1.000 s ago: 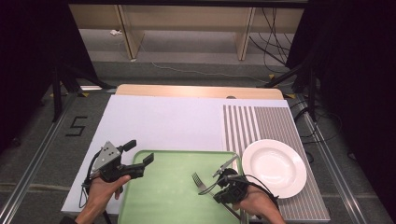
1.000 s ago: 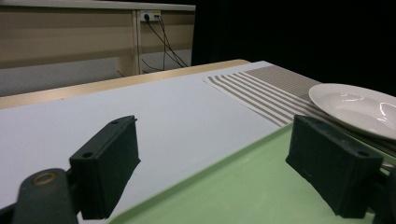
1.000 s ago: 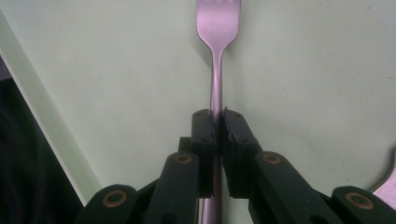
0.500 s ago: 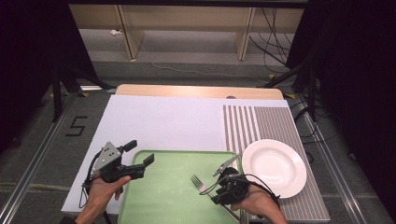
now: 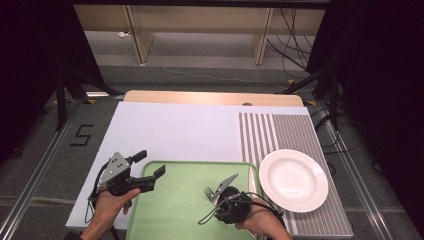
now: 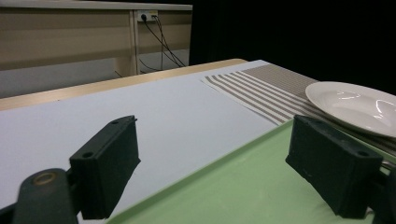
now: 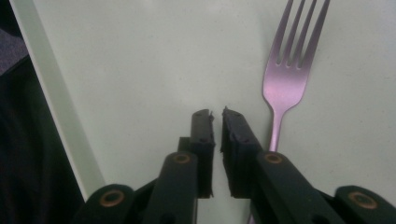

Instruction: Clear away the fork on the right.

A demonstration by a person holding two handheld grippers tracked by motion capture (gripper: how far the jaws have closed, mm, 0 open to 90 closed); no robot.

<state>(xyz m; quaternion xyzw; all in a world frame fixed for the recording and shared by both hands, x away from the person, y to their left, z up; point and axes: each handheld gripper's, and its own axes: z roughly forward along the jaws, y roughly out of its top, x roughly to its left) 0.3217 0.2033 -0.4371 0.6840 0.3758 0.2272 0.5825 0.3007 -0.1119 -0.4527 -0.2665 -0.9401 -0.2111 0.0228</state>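
The fork now lies loose on the green tray, beside the right gripper whose fingers have nearly closed, empty, while the left gripper hovers, fingers apart, at the tray's left edge.

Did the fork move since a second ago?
Yes. The fork slid a little toward the person, down the green tray, and now sits farther from the white plate, which stayed put.

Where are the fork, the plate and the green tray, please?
fork point(image 7: 285, 81): right gripper view, base of tines.
plate point(image 5: 293, 180): high view, centre of bowl.
green tray point(image 5: 180, 200): high view, bare floor.
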